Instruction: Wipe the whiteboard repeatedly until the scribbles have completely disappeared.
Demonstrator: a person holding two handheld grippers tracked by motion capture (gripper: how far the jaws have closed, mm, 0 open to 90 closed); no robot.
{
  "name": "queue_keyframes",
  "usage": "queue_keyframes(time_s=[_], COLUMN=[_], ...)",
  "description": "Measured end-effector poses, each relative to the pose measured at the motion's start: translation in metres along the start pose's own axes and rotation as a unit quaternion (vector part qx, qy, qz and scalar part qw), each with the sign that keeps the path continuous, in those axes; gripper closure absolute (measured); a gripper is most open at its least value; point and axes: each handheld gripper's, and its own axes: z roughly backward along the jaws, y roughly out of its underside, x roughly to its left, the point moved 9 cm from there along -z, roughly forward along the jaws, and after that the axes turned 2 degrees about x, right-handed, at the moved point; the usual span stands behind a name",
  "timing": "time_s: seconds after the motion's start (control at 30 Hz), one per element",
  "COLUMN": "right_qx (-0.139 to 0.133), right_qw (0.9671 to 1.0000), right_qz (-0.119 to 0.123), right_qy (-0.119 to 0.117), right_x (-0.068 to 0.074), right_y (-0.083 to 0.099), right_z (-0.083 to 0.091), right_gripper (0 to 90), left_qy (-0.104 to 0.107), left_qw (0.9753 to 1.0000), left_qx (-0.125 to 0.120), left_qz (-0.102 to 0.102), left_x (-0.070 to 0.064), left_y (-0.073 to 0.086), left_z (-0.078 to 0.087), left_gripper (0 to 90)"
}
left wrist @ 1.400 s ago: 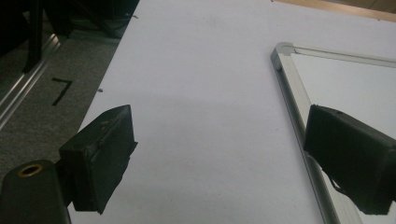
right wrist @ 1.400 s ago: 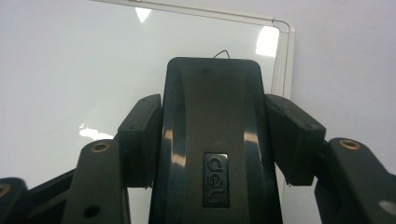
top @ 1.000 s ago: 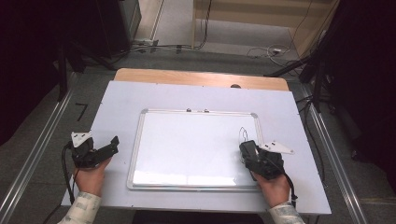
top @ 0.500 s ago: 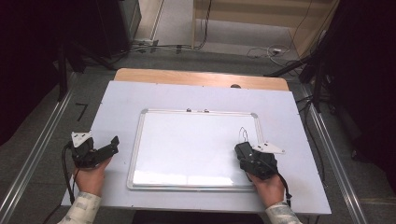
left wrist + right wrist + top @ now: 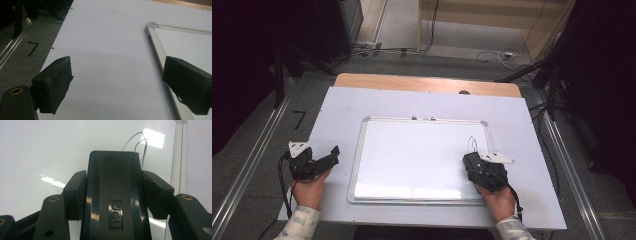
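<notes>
Your right hand-held gripper clamps a black whiteboard eraser between both jaws, face down on the whiteboard near its right edge, placed, it seems, to wipe the thin pen marks just beyond it. Your left hand-held gripper rests on the surface beside the board's left frame, jaws wide and empty, apparently waiting. Count: two grippers, one eraser, one board, one cluster of marks, two small clips on the far frame.
</notes>
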Motion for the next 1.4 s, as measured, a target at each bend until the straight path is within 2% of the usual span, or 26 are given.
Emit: queue_keyframes(time_s=[0.4,0.83,1.4], right_qx=[0.009,0.011,0.009], right_qw=[0.9999,0.9999,1.0], right_qz=[0.007,0.002,0.001], right_qy=[0.0,-0.004,-0.002], right_x=[0.0,-0.001,-0.008], right_y=[0.002,0.001,-0.012], right_z=[-0.003,-0.006,-0.018], right_gripper=[39.4,39.5,39.5], left_qy=[0.0,0.001,0.0], left_qw=[1.0,1.0,1.0], left_qx=[0.001,-0.001,0.001], left_qz=[-0.001,-0.002,-0.001], left_x=[-0.001,-0.001,-0.001], left_y=[0.0,0.0,0.0], left_z=[0.0,0.001,0.0], left_gripper=[9.7,9.8,9.8])
